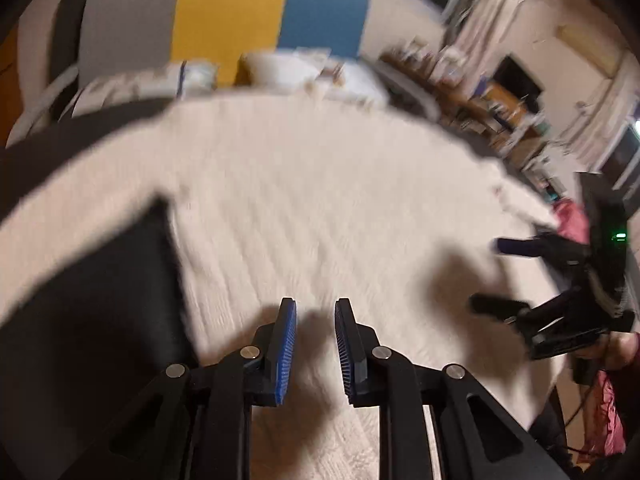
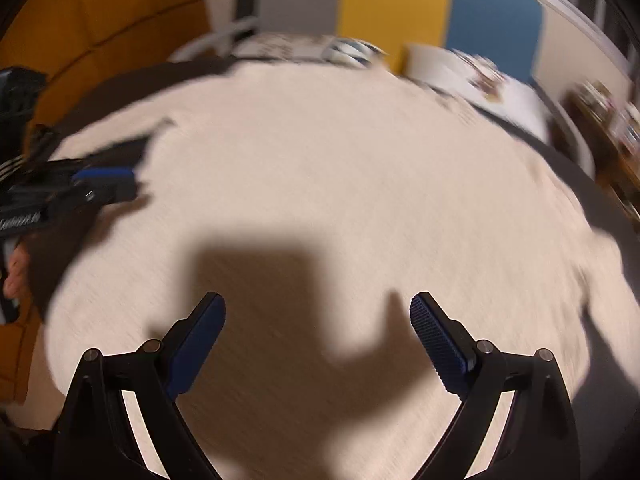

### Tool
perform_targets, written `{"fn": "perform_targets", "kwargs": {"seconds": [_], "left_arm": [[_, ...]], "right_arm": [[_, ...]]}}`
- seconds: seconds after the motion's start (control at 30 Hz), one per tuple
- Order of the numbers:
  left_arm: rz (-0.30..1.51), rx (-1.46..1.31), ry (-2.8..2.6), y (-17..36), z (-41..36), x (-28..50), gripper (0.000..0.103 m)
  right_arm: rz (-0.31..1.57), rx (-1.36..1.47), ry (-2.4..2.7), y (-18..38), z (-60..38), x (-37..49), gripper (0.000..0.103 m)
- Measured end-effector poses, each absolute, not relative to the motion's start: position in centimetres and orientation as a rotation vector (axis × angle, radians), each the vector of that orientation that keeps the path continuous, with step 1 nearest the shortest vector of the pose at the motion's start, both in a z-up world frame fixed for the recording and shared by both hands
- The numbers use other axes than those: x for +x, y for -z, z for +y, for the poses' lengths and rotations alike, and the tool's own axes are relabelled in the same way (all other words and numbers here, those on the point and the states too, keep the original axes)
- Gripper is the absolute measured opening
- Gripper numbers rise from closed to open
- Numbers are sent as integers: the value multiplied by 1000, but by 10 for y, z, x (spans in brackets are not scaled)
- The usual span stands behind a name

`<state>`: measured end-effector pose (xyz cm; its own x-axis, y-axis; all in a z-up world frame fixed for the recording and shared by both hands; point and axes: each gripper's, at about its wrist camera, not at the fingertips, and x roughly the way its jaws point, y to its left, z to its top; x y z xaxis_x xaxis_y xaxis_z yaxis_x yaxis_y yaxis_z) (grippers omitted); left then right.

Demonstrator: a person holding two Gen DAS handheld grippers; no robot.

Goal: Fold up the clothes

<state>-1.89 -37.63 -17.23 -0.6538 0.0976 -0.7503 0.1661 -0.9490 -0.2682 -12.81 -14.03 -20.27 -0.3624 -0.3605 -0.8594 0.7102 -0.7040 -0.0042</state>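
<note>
- Lying spread over a dark table (image 1: pixel 100 280), a cream knitted garment (image 1: pixel 320 208) fills most of both views; dark surface shows at its left edge and in a notch beside what looks like a sleeve.
- Behind the table stands a wall with grey, yellow and blue panels (image 1: pixel 232 12), white bags or cushions (image 1: pixel 280 68) below it, and cluttered shelves (image 1: pixel 492 104) to the right.
- Left gripper (image 1: pixel 316 344): jaws a narrow gap apart, blue pads (image 1: pixel 286 352) facing each other with nothing between them, low over the cloth — contact with it cannot be made out.
- Right gripper (image 2: pixel 318 340): jaws spread wide, empty, above its own shadow (image 2: pixel 280 300) on the knit.
- From the left wrist view, the right gripper is at the garment's right edge, fingers apart.
- Motion blur smears both pictures, so the garment's outline and the shelf contents stay unclear; a hand (image 2: pixel 16 272) is only partly visible at the frame edge.
</note>
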Motion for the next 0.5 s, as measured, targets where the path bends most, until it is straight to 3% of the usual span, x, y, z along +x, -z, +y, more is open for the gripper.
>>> {"fn": "perform_targets", "kwargs": {"seconds": [0.23, 0.4, 0.5], "left_arm": [[410, 1324, 2720, 188, -350, -12, 12], [352, 1346, 2677, 199, -331, -7, 17], [523, 1328, 2685, 196, -350, 1, 17]], "right_arm": [[430, 1147, 2126, 226, -95, -129, 95], [430, 1121, 2129, 227, -87, -128, 96], [426, 1140, 2127, 225, -89, -133, 96]]}}
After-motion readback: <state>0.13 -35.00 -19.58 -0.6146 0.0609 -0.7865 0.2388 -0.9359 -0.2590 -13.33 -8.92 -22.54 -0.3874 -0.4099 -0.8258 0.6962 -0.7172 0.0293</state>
